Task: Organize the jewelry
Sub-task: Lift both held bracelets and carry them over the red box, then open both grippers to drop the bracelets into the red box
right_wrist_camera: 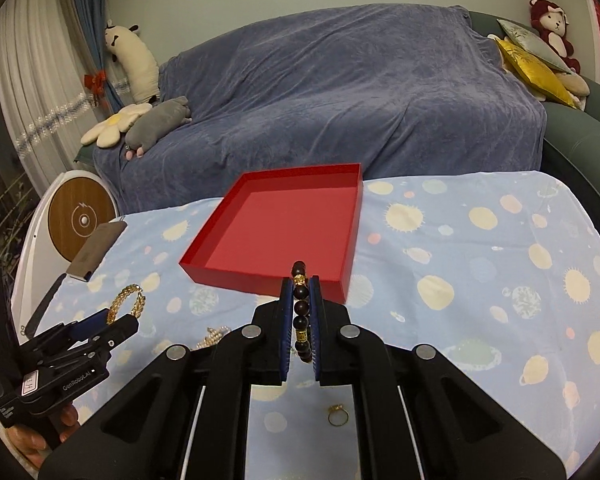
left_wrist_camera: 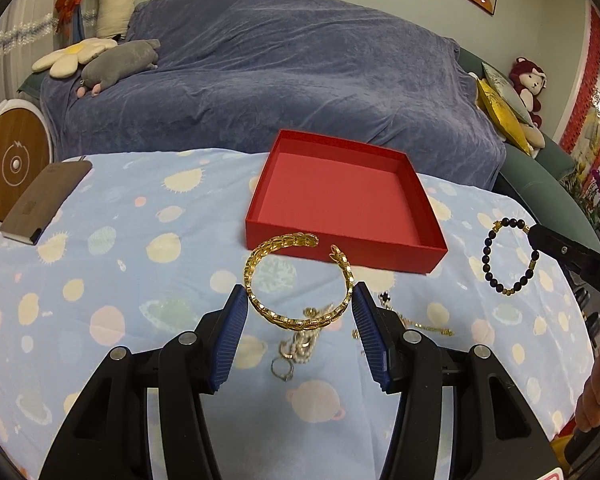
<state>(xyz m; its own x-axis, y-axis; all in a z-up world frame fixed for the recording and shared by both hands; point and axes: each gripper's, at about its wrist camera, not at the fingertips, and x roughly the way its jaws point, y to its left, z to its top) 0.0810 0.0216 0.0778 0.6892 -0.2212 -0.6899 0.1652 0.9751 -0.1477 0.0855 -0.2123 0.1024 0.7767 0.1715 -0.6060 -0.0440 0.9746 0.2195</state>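
Observation:
An empty red tray [left_wrist_camera: 427, 254] [right_wrist_camera: 352, 236] sits on the blue planet-print cloth. My left gripper [left_wrist_camera: 299, 304] is shut on a gold chain bangle [left_wrist_camera: 260, 264], holding it above the cloth just short of the tray's near wall. It also shows at the left of the right wrist view [right_wrist_camera: 126, 300]. My right gripper [right_wrist_camera: 301, 300] is shut on a dark bead bracelet [right_wrist_camera: 301, 306] with gold spacers, near the tray's front right corner; it hangs in the left wrist view [left_wrist_camera: 488, 256] too.
Loose jewelry lies on the cloth below the left gripper: a pearl and gold heap [left_wrist_camera: 304, 346], a small ring [left_wrist_camera: 281, 372], a thin gold chain [left_wrist_camera: 424, 325]. A gold ring [right_wrist_camera: 337, 415] lies under the right gripper. A brown notebook [left_wrist_camera: 44, 200] lies far left. A blue-covered sofa [left_wrist_camera: 280, 80] stands behind.

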